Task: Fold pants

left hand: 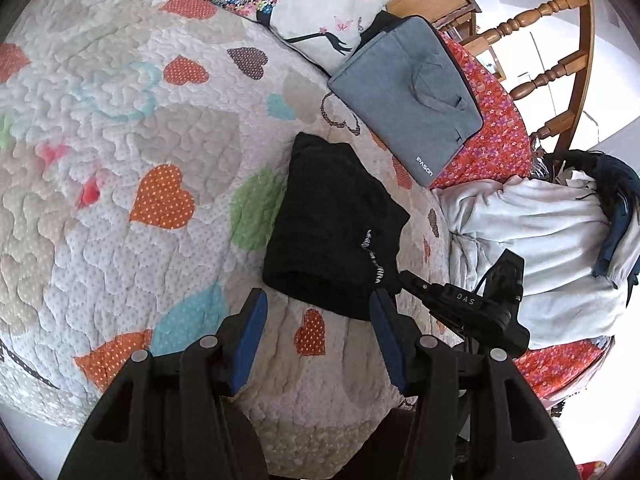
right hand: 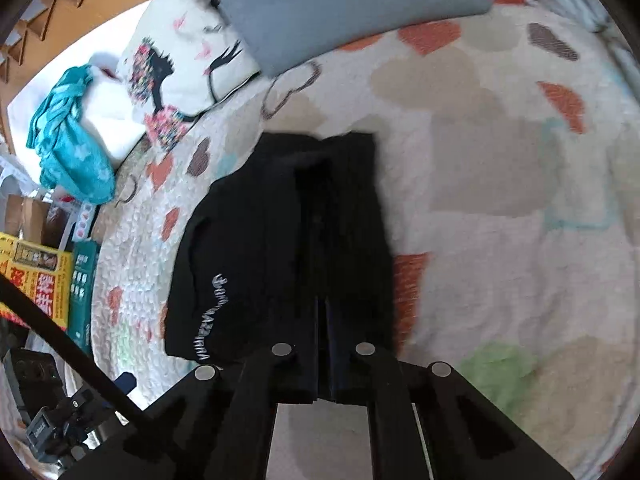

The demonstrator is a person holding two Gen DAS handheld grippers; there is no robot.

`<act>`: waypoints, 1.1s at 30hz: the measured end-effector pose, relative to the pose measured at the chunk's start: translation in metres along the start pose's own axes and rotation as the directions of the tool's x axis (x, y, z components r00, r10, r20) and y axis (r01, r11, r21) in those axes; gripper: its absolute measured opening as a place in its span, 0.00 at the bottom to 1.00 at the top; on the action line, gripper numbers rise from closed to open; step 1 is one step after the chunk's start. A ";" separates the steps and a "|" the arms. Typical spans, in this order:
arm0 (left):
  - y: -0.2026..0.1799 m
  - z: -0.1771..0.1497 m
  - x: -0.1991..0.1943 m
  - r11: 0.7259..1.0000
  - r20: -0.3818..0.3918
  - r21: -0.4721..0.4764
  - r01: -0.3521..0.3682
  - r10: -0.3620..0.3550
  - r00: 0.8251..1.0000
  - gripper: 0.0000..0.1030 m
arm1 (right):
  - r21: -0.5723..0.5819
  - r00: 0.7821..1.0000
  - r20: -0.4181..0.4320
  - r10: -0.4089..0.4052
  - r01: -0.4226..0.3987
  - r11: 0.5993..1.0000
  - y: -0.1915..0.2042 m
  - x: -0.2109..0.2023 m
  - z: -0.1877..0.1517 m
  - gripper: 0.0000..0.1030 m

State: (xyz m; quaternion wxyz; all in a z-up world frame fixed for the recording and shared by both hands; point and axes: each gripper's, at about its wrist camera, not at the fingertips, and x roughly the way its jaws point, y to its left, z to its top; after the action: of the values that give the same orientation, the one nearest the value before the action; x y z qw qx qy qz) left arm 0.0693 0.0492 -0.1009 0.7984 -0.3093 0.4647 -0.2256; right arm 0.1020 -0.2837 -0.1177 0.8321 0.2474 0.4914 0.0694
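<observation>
The black pants (left hand: 332, 228) lie folded into a compact bundle on the heart-patterned quilt (left hand: 120, 128), white lettering on one edge. My left gripper (left hand: 318, 308) is open and empty, its blue pads just short of the bundle's near edge. My right gripper (left hand: 416, 284) reaches in from the right at the bundle's near right corner. In the right wrist view the pants (right hand: 256, 248) fill the middle, and my right gripper (right hand: 326, 312) has its fingers close together over the dark cloth; whether it pinches the cloth is unclear.
A grey laptop sleeve (left hand: 408, 96) and a printed pillow (left hand: 320, 4) lie beyond the pants. A pale garment pile (left hand: 532, 240) sits to the right by a wooden bed rail (left hand: 560, 72). Teal cloth (right hand: 68, 136) and boxes (right hand: 40, 280) lie off the bed's edge.
</observation>
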 end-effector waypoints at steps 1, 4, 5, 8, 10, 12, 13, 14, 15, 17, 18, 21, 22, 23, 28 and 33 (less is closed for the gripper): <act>0.000 -0.001 0.001 1.000 -0.001 -0.002 0.002 -0.002 1.000 0.51 | 0.006 1.000 0.000 -0.026 0.026 1.000 -0.003 -0.002 0.000 0.00; 0.000 -0.003 0.000 1.000 -0.001 -0.006 0.009 -0.009 1.000 0.51 | 0.027 1.000 0.026 0.012 -0.013 1.000 -0.009 -0.015 -0.001 0.04; 0.001 -0.003 0.000 1.000 -0.002 -0.009 0.012 -0.012 1.000 0.51 | 0.050 0.997 0.028 0.078 -0.080 0.996 -0.008 -0.019 -0.001 0.04; 0.002 -0.004 -0.001 1.000 -0.001 -0.015 0.024 -0.024 1.000 0.51 | 0.050 0.992 0.005 0.124 -0.124 0.991 0.003 -0.015 -0.004 0.39; 0.001 -0.005 -0.003 1.000 -0.001 -0.011 0.029 -0.029 1.000 0.51 | 0.041 0.993 -0.022 0.114 -0.113 0.993 0.012 -0.004 -0.007 0.51; 0.002 -0.005 -0.004 0.999 -0.002 -0.011 0.031 -0.031 1.000 0.51 | 0.015 0.992 -0.071 0.100 -0.099 0.995 0.025 0.018 -0.012 0.50; 0.002 -0.005 -0.004 0.999 -0.002 -0.014 0.031 -0.031 1.000 0.51 | 0.005 0.991 -0.087 0.098 -0.098 0.995 0.029 0.025 -0.014 0.48; 0.003 -0.005 -0.005 0.999 -0.001 -0.017 0.031 -0.031 1.000 0.51 | -0.008 0.991 -0.092 0.101 -0.102 0.995 0.036 0.031 -0.015 0.32; 0.004 -0.005 -0.007 0.999 0.001 -0.018 0.030 -0.029 1.000 0.51 | -0.013 0.991 -0.091 0.096 -0.098 0.995 0.040 0.033 -0.015 0.26; 0.006 -0.007 -0.011 0.999 0.004 -0.017 0.028 -0.028 1.000 0.51 | -0.018 0.993 -0.077 0.084 -0.086 0.996 0.042 0.028 -0.012 0.12; 0.006 -0.007 -0.013 0.999 0.006 -0.018 0.028 -0.028 1.000 0.51 | -0.025 0.995 -0.068 0.071 -0.073 0.997 0.042 0.024 -0.011 0.12; 0.008 -0.009 -0.016 0.999 0.010 -0.022 0.029 -0.028 1.000 0.52 | -0.030 0.999 -0.035 0.016 -0.017 0.999 0.032 0.010 -0.007 0.10; 0.008 -0.009 -0.016 0.999 0.010 -0.024 0.028 -0.028 1.000 0.52 | -0.014 0.999 -0.034 0.001 -0.002 1.000 0.024 0.008 -0.006 0.10; 0.008 -0.010 -0.016 0.999 0.009 -0.027 0.027 -0.026 1.000 0.53 | -0.007 0.999 -0.035 -0.017 0.016 1.000 0.019 0.008 -0.007 0.10; 0.005 -0.015 -0.020 1.000 0.000 -0.015 0.012 -0.012 1.000 0.53 | 0.074 0.996 -0.082 -0.023 0.029 0.997 -0.008 0.011 -0.010 0.28; 0.009 -0.017 -0.023 1.000 0.005 0.011 -0.004 0.004 1.000 0.54 | 0.205 0.996 0.022 -0.084 0.078 0.976 -0.035 -0.035 -0.008 0.35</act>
State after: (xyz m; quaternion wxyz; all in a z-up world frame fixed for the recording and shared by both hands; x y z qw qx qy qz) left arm 0.0445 0.0654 -0.0995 0.8017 -0.3047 0.4621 -0.2256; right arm 0.0734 -0.3238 -0.1098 0.8121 0.3123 0.4926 -0.0191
